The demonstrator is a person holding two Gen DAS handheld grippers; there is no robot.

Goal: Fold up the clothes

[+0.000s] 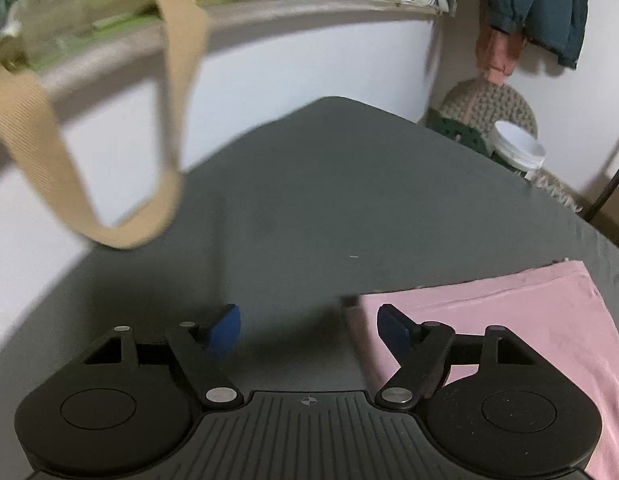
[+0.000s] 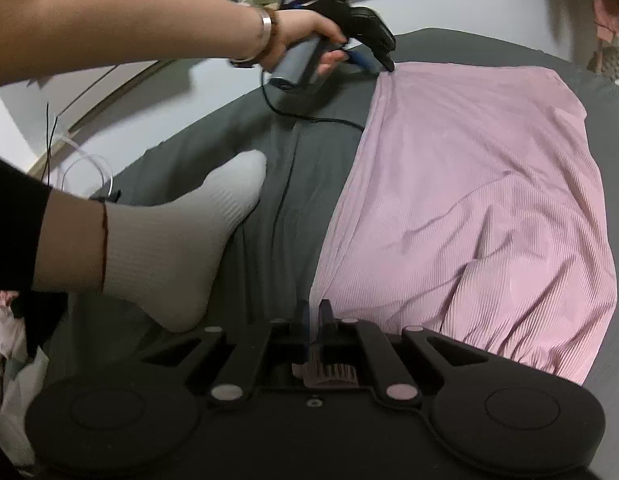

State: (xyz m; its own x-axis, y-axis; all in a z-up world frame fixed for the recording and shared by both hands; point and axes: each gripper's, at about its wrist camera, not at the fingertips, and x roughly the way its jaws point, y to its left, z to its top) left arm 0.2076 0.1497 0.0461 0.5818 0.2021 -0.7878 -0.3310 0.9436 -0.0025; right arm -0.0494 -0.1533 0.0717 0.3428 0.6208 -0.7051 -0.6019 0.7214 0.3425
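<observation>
Pink ribbed garment [image 2: 469, 200] spread on a dark grey sheet [image 2: 309, 168], soft creases across the middle, one long edge folded over in a straight line. Left gripper [image 1: 307, 328] released, blue pads [image 1: 225, 328] spread wide over bare sheet, nothing between them, the garment's corner just beside the right pad. Right gripper [image 2: 314, 316] clenched, black fingers pressed together at the garment's near edge; a pinch of pink cloth there, cannot tell for sure. White ribbed sock [image 2: 181, 248] on a foot resting beside the garment. Tan woven strap [image 1: 41, 148] hanging off a cluttered shelf [image 1: 309, 12].
</observation>
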